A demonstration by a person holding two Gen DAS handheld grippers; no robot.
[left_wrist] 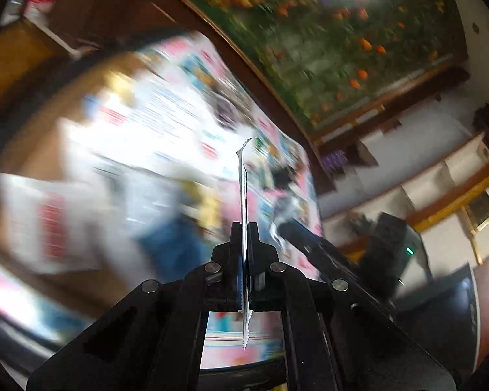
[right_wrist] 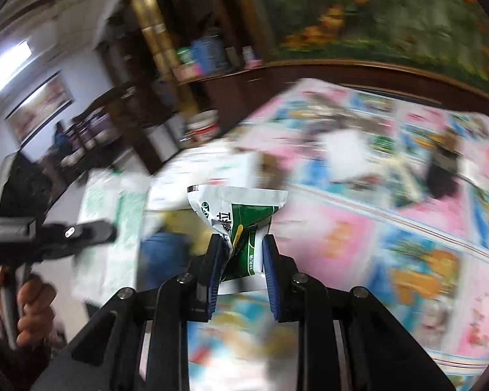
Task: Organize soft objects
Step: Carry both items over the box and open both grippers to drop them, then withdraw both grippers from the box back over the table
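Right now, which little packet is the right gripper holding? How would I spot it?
Find the table with the pink cartoon cloth. Just above its near edge, the right gripper pinches a crumpled sachet between blue pads. It is white with a green band and a yellow mark, and sharp while everything behind is blurred.

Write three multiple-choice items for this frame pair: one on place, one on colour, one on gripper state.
1. Where is the green-and-white sachet?
A. Between the right gripper's pads
B. Lying flat on the tablecloth
C. Inside a bucket

2. What colour are the right gripper's pads?
A. Red
B. Blue
C. Yellow

3. How does the left gripper stand?
A. Wide open and empty
B. Open around a bottle
C. Shut on a thin white packet seen edge-on

Key:
1 A, the sachet is crumpled between the pads, off the patterned tablecloth.
2 B, both ribbed pads show blue.
3 C, the fingers meet with the serrated packet edge sticking out beyond them.
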